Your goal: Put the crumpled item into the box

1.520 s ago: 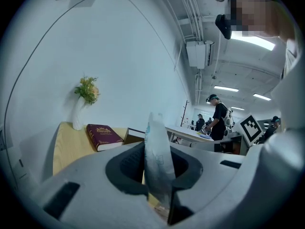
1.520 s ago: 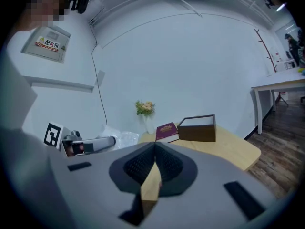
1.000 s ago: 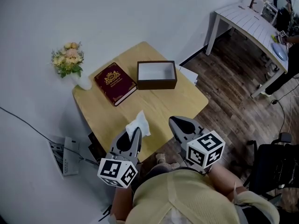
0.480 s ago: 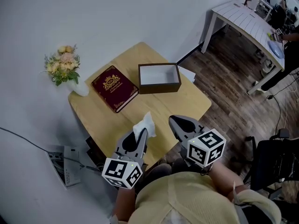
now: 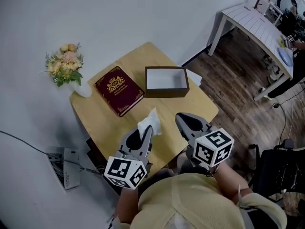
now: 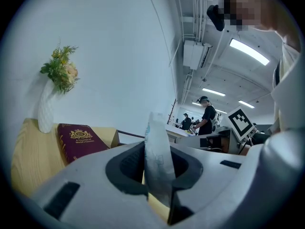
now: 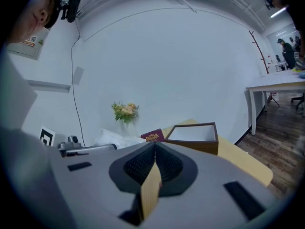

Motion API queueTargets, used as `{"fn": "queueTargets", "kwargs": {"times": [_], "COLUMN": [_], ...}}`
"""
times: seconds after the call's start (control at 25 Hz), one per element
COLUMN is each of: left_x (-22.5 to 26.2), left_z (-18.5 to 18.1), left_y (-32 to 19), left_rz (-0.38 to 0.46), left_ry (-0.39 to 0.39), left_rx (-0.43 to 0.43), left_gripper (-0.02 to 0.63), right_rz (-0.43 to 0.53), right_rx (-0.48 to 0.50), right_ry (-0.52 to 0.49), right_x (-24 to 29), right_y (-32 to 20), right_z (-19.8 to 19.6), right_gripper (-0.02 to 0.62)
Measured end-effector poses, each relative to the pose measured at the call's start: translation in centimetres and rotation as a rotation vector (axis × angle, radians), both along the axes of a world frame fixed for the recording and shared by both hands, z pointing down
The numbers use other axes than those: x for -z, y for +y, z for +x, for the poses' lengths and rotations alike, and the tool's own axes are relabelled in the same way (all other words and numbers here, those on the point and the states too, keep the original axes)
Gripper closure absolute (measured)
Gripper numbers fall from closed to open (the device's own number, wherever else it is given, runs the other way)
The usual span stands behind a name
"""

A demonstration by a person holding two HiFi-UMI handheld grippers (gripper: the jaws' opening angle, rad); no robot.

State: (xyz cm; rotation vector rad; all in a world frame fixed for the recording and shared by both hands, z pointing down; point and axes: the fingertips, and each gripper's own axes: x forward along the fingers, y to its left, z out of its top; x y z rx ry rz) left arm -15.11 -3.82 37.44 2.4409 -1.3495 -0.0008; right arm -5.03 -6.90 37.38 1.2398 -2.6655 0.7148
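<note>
Left gripper (image 5: 147, 130) pinching a crumpled white tissue (image 5: 150, 121) over a small wooden table (image 5: 106, 119), short of an open box (image 5: 166, 90)

The tissue stands upright between the left gripper's closed-in jaws, lifted above the near part of the table and well apart from the dark brown box. The box sits toward the table's far right, open at the top, showing only its white floor. Just left of it lies a closed red book (image 5: 119, 90) with gold print. At the far left corner a white vase (image 5: 85, 88) holds yellow and pink flowers (image 5: 64, 62). The right gripper (image 5: 184, 119) hovers beside the left one, jaws pressed together with nothing between them
</note>
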Motion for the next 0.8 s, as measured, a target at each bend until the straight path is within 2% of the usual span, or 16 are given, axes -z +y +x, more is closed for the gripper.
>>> {"fn": "queueTargets", "kwargs": {"times": [0.44,0.8], "left_x": [0.6,0.6], "left_z": [2.9,6.0], "left_y": [-5.8,-11.1], "left_rz": [0.001,-0.002], "left_ry": [-0.032,-0.075], "left_rx": [0.076,0.097], "left_gripper": [0.532,0.532], "right_rz": [-0.014,-0.045], "right_rx": [0.093,0.137], "right_ry": [-0.001,-0.027], "right_x": [-0.2,-1.2], "right_y": [-5.3,-10.1], "right_z": [2.3,5.0], "right_gripper": [0.566,0.566]}}
